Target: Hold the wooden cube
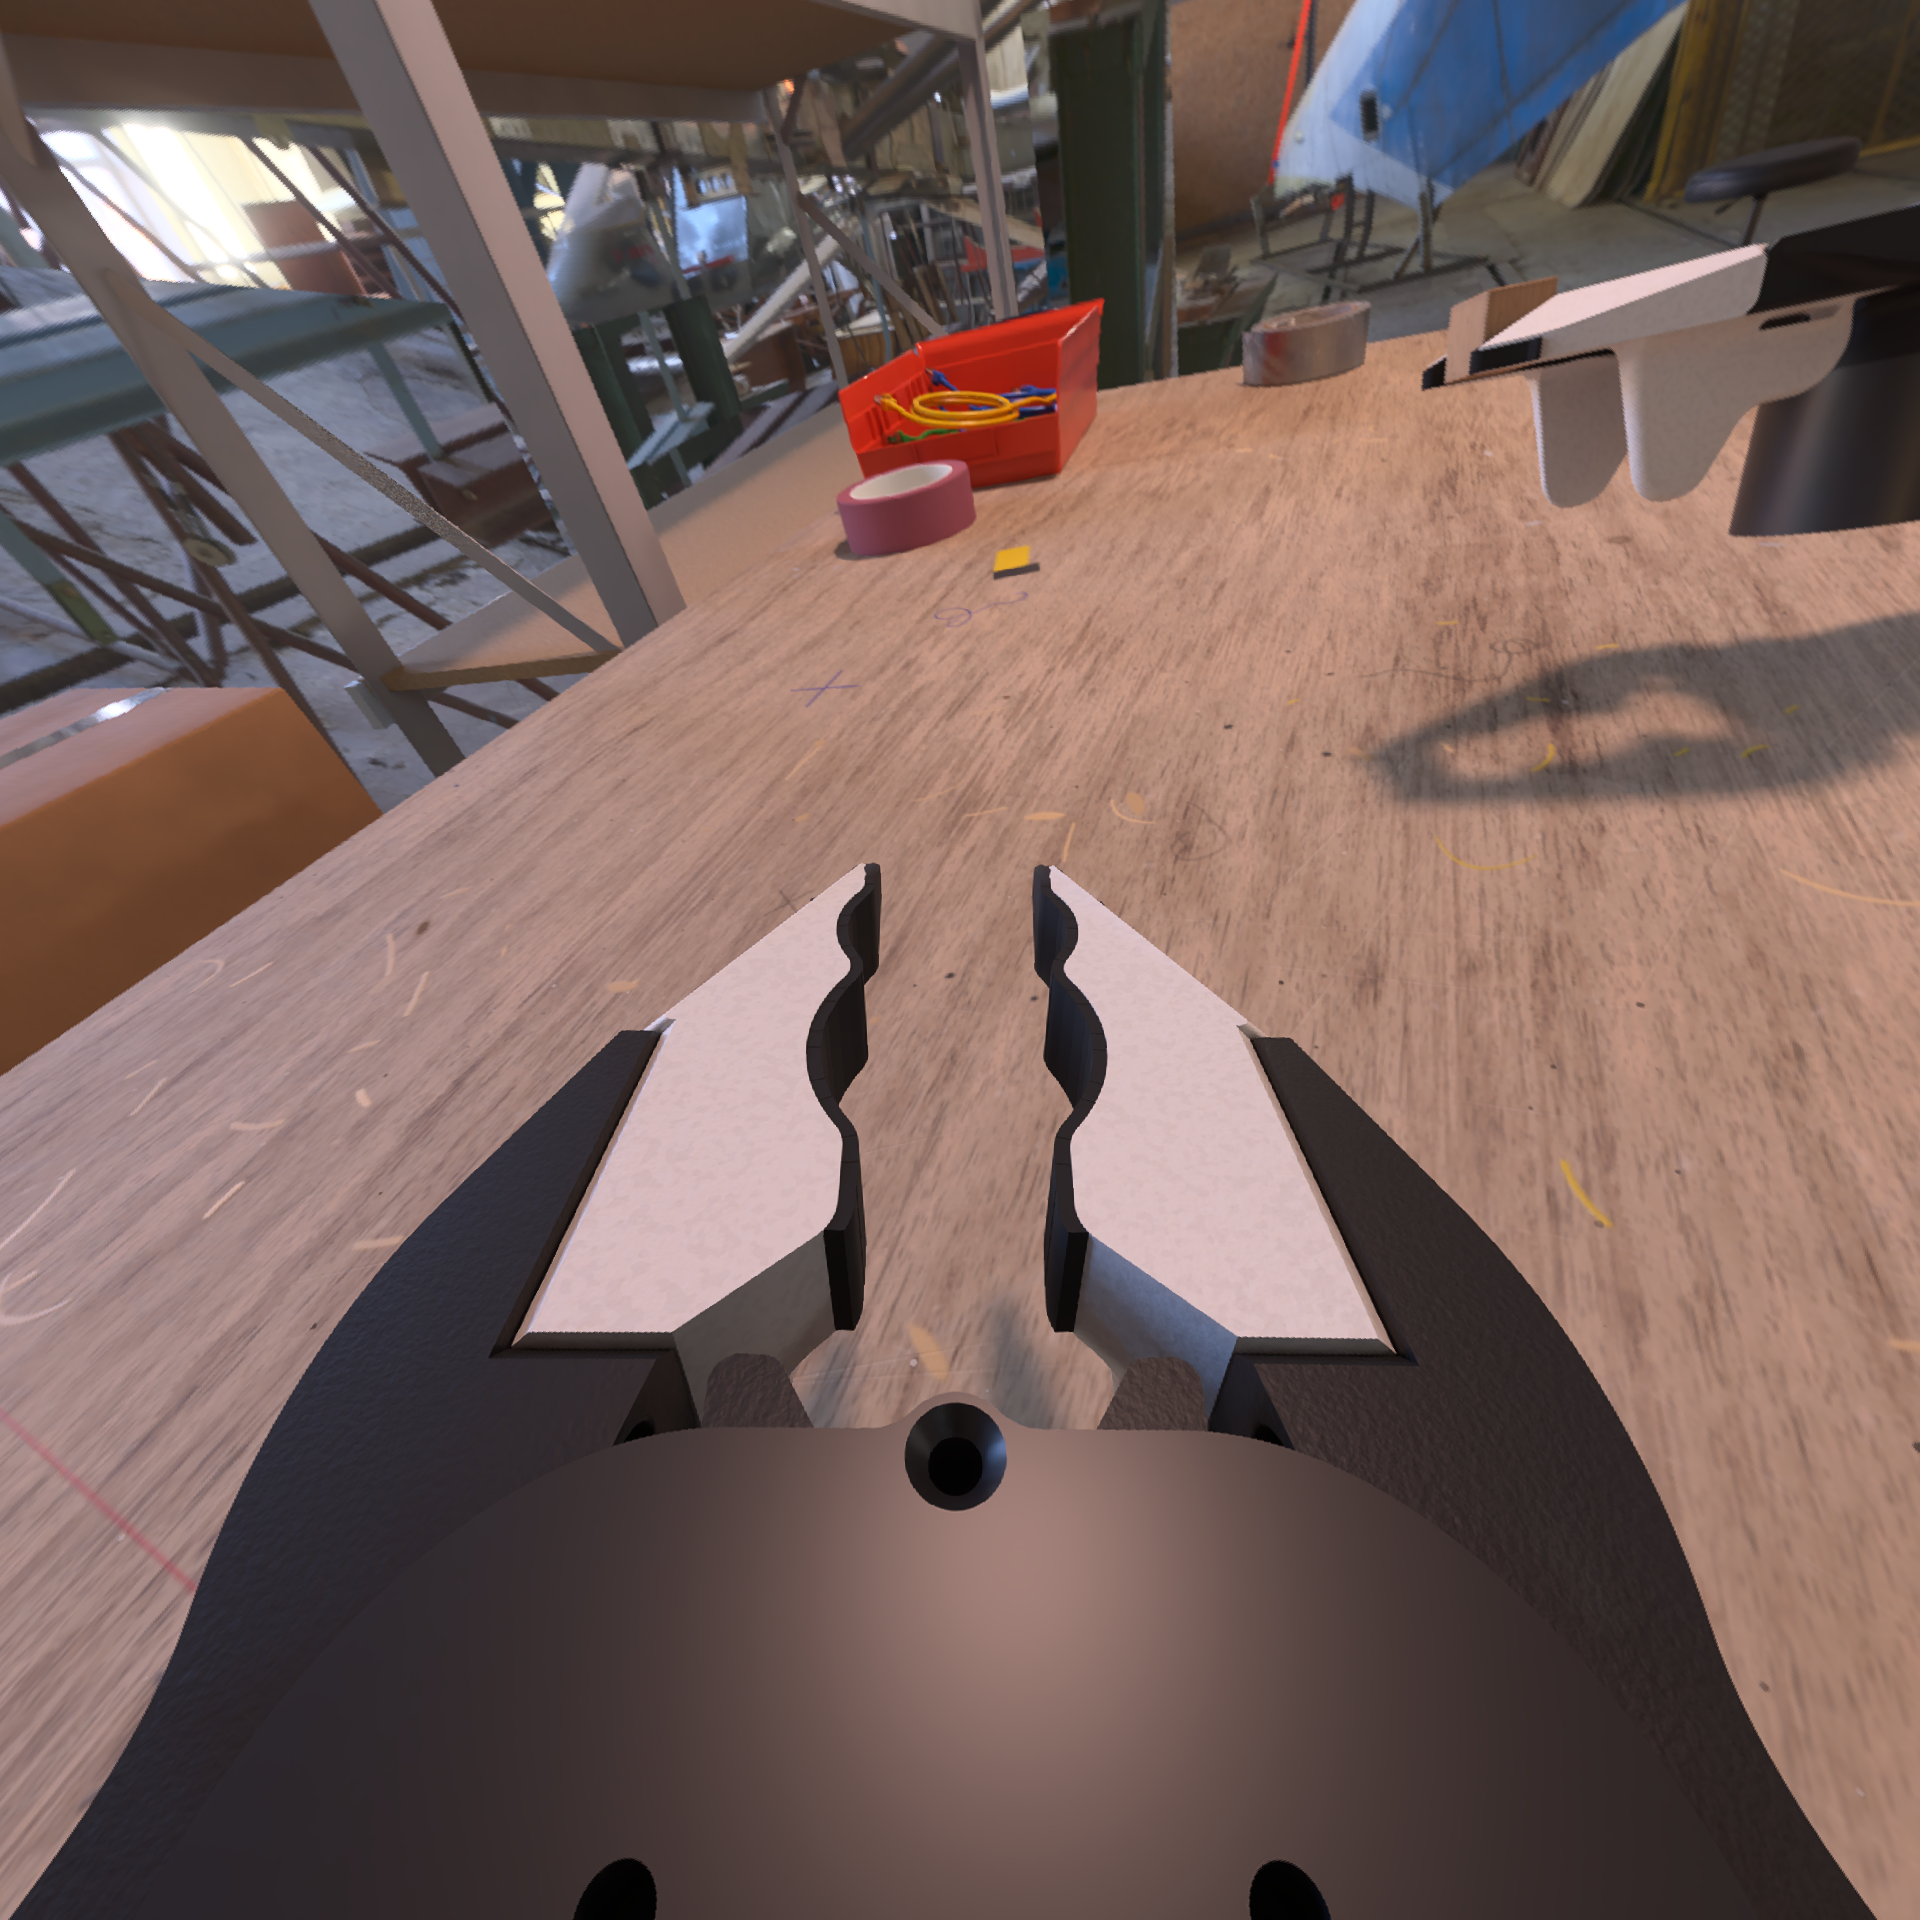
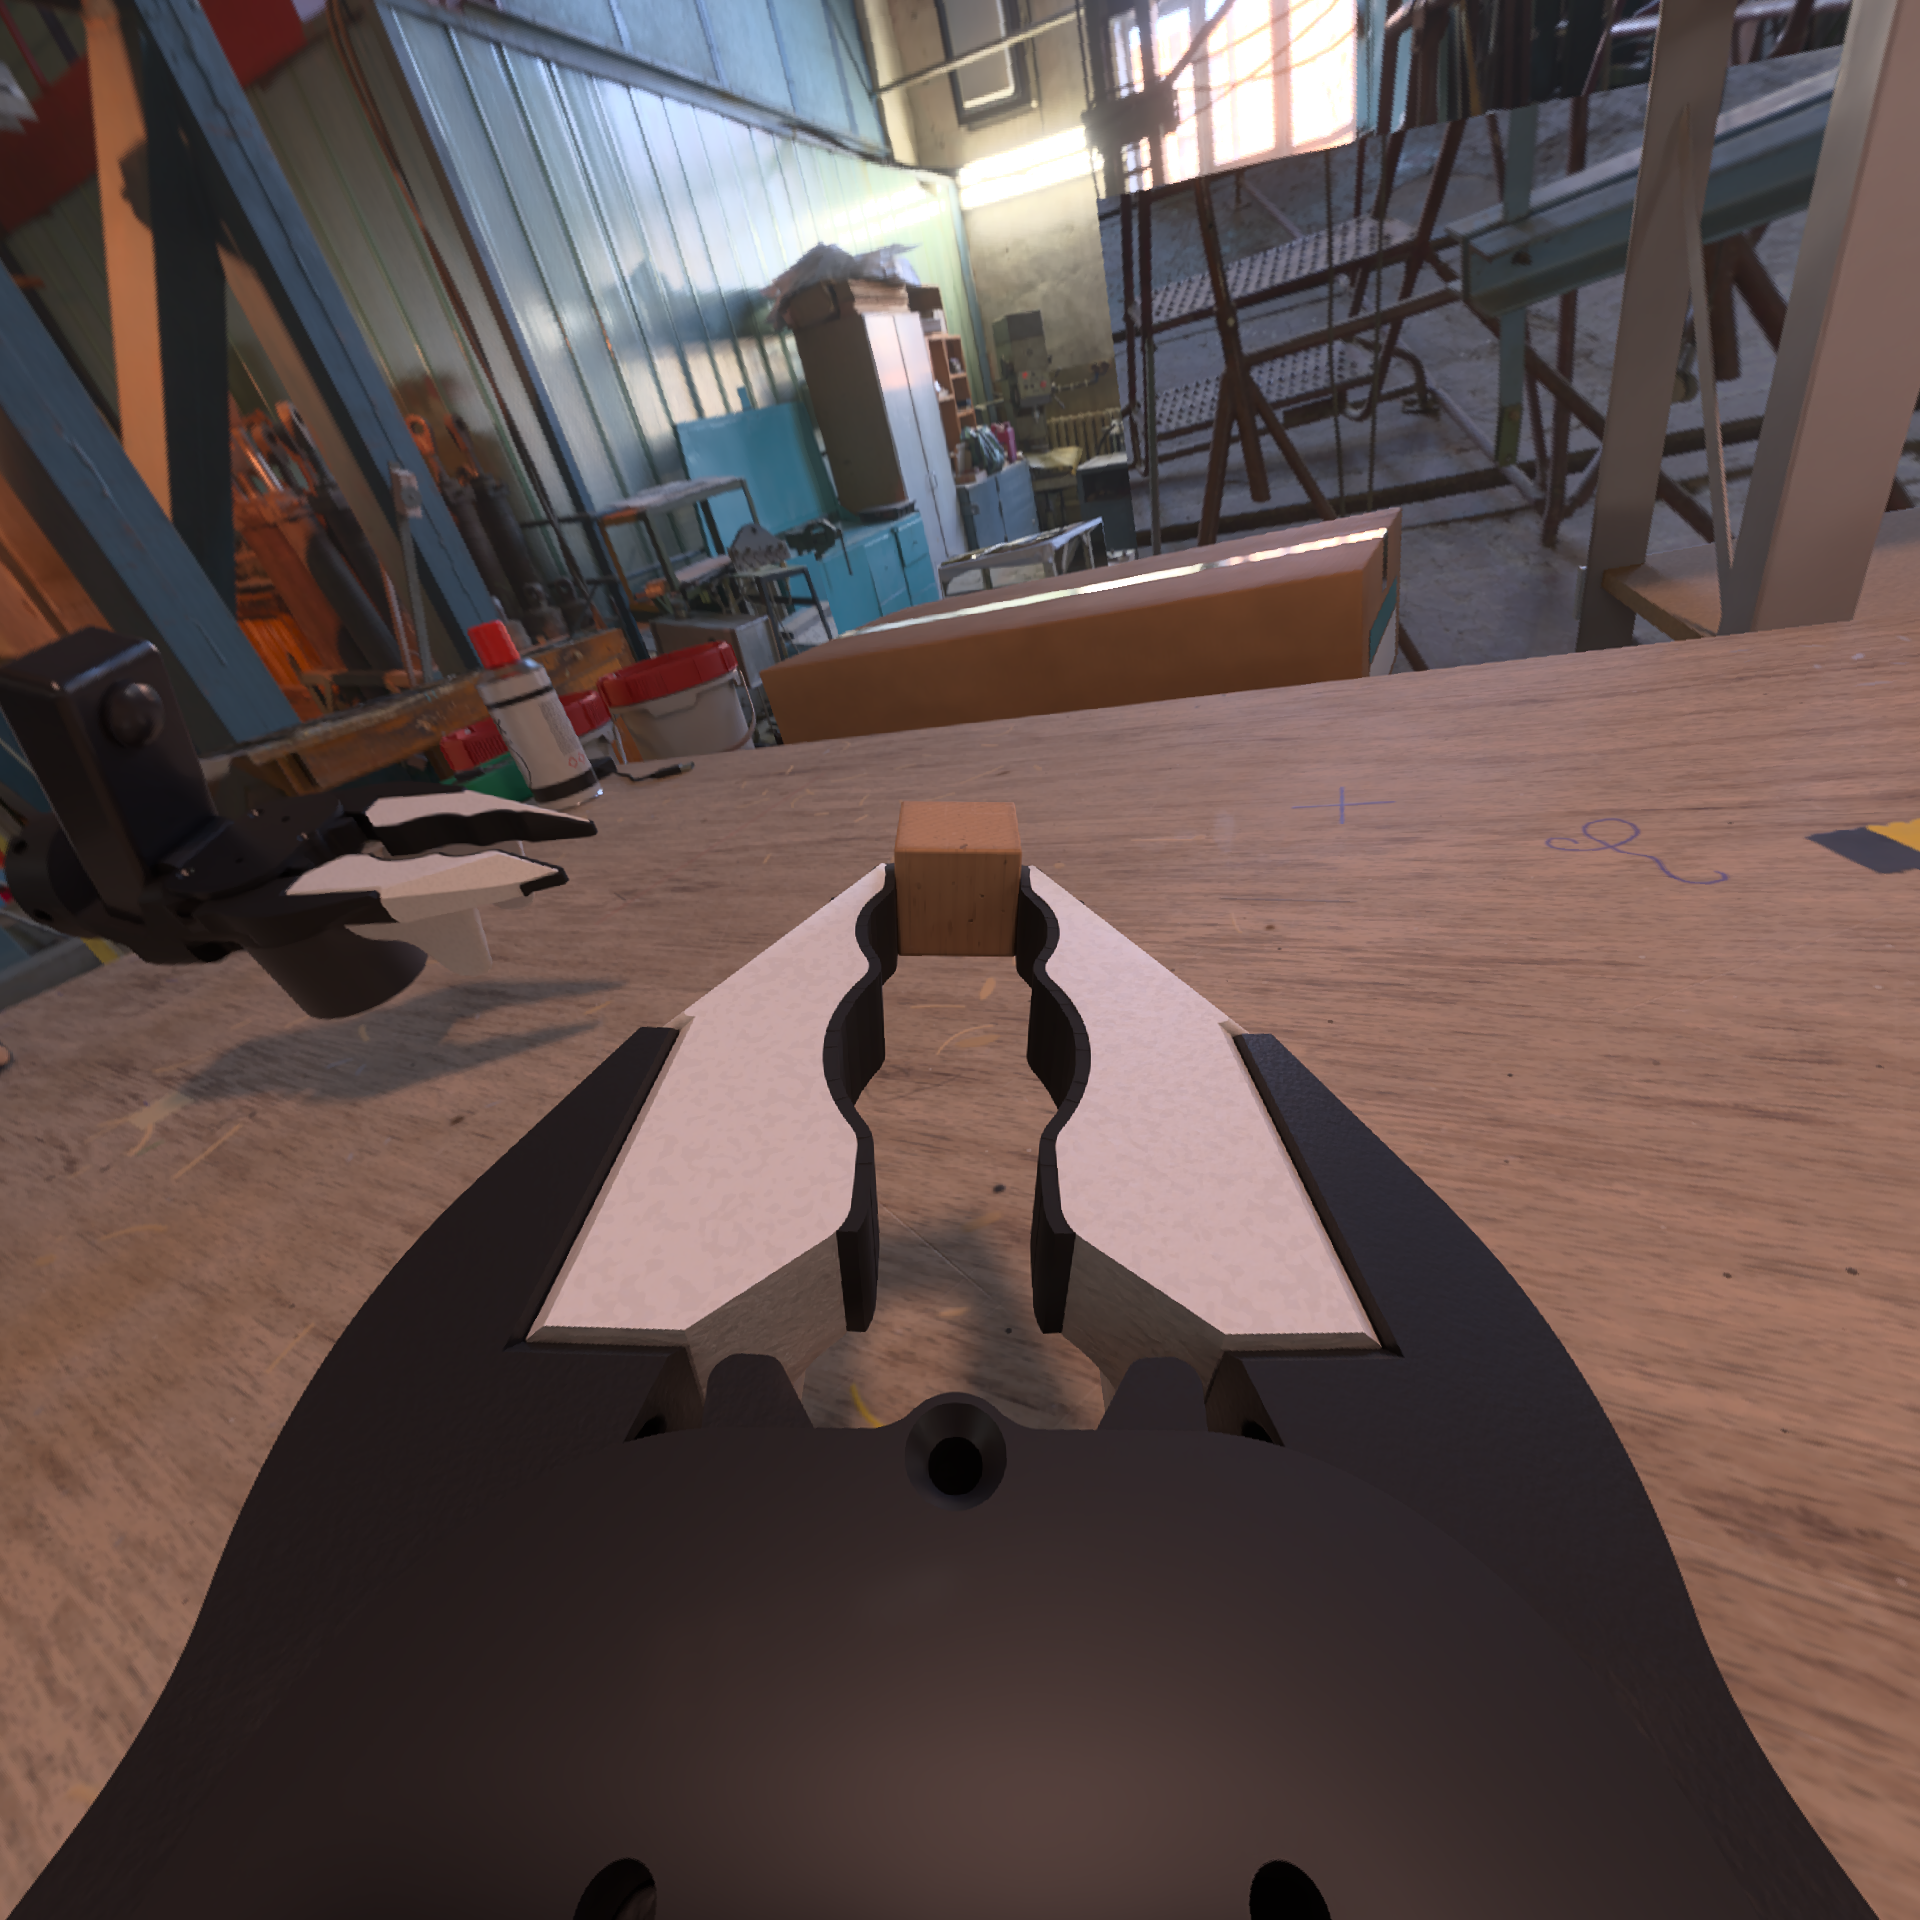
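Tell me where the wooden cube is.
In the right wrist view the wooden cube sits centre frame, clamped between the right gripper jaws' tips, above the table.

Low wrist cameras, shared tabletop (image 1: 1143, 675)

You are working in an industrial workshop. Your bench is a scuffed plywood tabletop (image 1: 1195, 727) marked with pen crosses and littered with shavings. In the left wrist view, at 12 o'clock, a red parts bin (image 1: 982, 400) holds coiled cables, with a pink tape roll (image 1: 906, 506) just beside it and a grey tape roll (image 1: 1306, 343) toward 1 o'clock. Steel shelving frames (image 1: 488, 343) rise at 10 o'clock. In the right wrist view, corrugated blue-green metal walls (image 2: 644, 260) run from 10 to 12 o'clock, with red-lidded buckets (image 2: 681, 701), a spray bottle (image 2: 535, 717) and metal scaffolding (image 2: 1351, 343) at 1 o'clock.
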